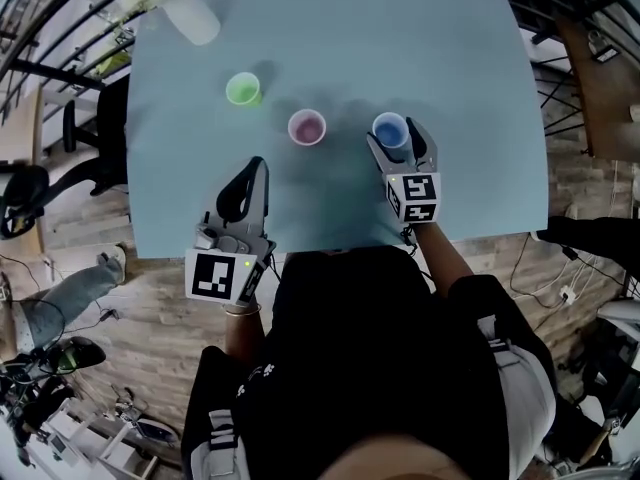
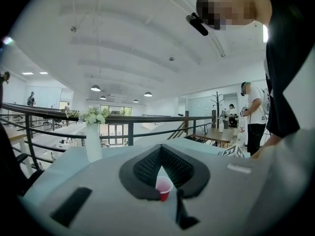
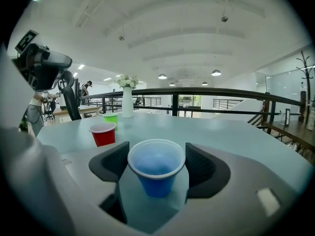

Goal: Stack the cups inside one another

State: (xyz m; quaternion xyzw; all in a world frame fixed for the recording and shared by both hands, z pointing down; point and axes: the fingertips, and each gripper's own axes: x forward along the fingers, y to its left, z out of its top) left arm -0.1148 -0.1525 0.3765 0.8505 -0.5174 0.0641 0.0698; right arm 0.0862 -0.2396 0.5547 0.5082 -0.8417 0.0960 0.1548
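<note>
Blue cup (image 3: 157,173) stands between our right gripper's (image 3: 156,162) spread jaws, not yet gripped; next we squeeze and lift toward the red cup (image 3: 103,133). Left gripper (image 1: 255,166) closed, empty.

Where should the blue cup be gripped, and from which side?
Across the upper wall of the blue cup, just under the rim, approached level from the near table edge by the right gripper. It stands upright and tapers downward, so the rim should stop slipping.
</note>
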